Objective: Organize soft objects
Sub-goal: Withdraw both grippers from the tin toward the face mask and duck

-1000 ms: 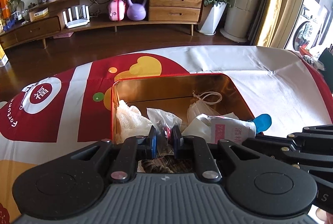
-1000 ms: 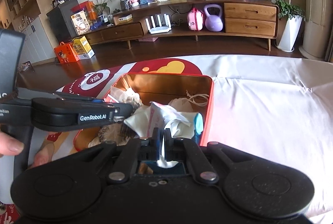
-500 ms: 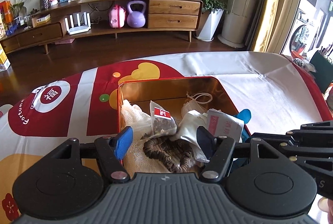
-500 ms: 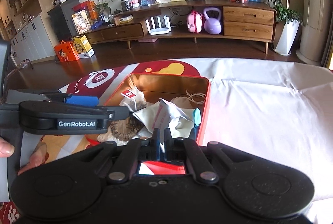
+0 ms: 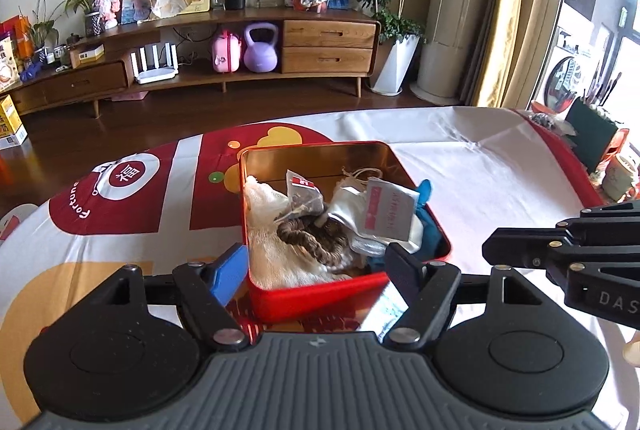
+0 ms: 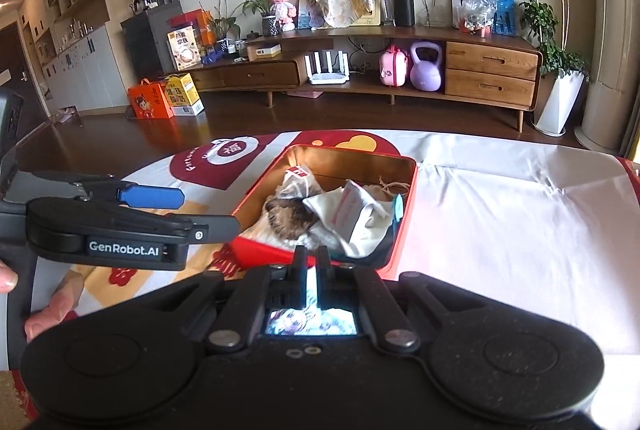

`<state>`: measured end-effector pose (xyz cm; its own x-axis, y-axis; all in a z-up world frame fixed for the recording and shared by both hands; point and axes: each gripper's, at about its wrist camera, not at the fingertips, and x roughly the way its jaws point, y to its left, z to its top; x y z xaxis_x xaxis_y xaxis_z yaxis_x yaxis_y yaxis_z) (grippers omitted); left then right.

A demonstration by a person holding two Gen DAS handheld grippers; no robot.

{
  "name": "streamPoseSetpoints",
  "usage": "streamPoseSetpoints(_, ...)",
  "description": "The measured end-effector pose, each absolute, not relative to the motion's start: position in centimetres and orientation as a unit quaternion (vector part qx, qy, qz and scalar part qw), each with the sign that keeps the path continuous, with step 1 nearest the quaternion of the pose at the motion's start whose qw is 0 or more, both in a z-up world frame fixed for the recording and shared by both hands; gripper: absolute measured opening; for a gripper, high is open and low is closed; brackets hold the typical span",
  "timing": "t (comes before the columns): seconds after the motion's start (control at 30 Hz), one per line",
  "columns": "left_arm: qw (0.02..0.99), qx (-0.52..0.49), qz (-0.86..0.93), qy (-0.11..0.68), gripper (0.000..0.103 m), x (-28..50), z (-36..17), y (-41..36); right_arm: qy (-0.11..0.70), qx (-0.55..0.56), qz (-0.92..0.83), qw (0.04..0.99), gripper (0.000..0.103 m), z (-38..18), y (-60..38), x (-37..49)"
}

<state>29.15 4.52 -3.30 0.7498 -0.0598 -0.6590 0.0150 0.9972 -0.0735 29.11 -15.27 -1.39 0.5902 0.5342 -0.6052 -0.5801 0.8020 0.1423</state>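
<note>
A red tin box (image 5: 404, 172) (image 6: 412, 190) with a gold inside sits on the cloth-covered table. It holds several soft things: a clear tea-bag packet with a red label (image 5: 303, 196) (image 6: 296, 182), a white gauze cloth (image 5: 272, 254), a brown braided coil (image 5: 316, 236) (image 6: 290, 216), a white wipe packet (image 5: 386, 208) (image 6: 350, 206), a drawstring pouch (image 5: 360, 178) and something blue (image 5: 426, 230). My left gripper (image 5: 318, 272) is open and empty, just in front of the box's near wall. My right gripper (image 6: 311, 256) is shut with nothing visibly between its fingers, at the box's near right corner.
The table wears a white cloth with red and yellow print (image 5: 132, 198) (image 6: 500, 214). A dark pen holder and cups (image 5: 596, 146) stand at the far right edge. Beyond the table are wooden floor and a low wooden cabinet (image 5: 240, 62) (image 6: 400, 70).
My left gripper opened and let go of the tea-bag packet, which now lies in the box. Both grippers pulled back toward me, away from the box's contents.
</note>
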Motion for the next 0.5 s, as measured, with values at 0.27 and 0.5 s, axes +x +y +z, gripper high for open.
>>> streamPoseSetpoints(0.27, 0.938, -0.03, -0.032, 0.344, 0.075, 24.2, -2.0, 3.1, 0.313, -0.039, 0.325, 0.891, 0.002, -0.8, -16.6, 24.9)
streamPoseSetpoints(0.5, 0.937, -0.035, -0.048, 0.345, 0.082, 21.3, -1.5, 1.7, 0.312, -0.036, 0.327, 0.891, 0.003, -1.1, -17.5, 22.4)
